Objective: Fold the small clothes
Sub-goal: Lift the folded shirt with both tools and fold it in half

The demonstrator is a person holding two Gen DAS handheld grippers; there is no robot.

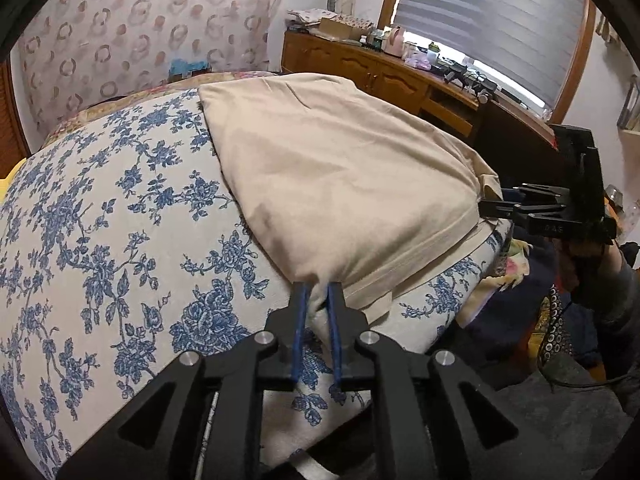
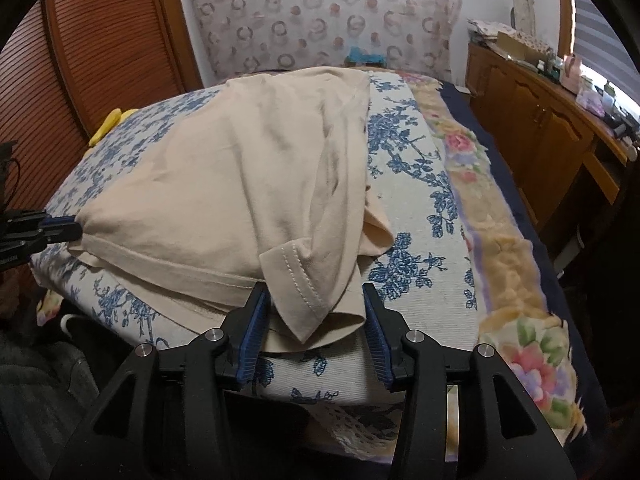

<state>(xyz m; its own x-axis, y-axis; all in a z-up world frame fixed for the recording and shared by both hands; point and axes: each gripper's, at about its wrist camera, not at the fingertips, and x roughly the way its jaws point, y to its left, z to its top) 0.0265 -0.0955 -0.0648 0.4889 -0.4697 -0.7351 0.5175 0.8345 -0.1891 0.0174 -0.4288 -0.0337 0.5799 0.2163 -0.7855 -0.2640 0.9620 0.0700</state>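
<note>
- Covering the bed point(image 1: 100, 220), a blue-flowered spread carries the work.
- Upon it a beige shirt point(image 2: 224, 184) is laid, already doubled over; a fold is judged to be in hand.
- One near corner is pinched between the nearly closed fingers of the left gripper point(image 1: 319, 292).
- The right gripper point(image 2: 314, 316) is held parted, the sleeve hem lying loose between its fingers; that hem would need clamping before the next lift.
</note>
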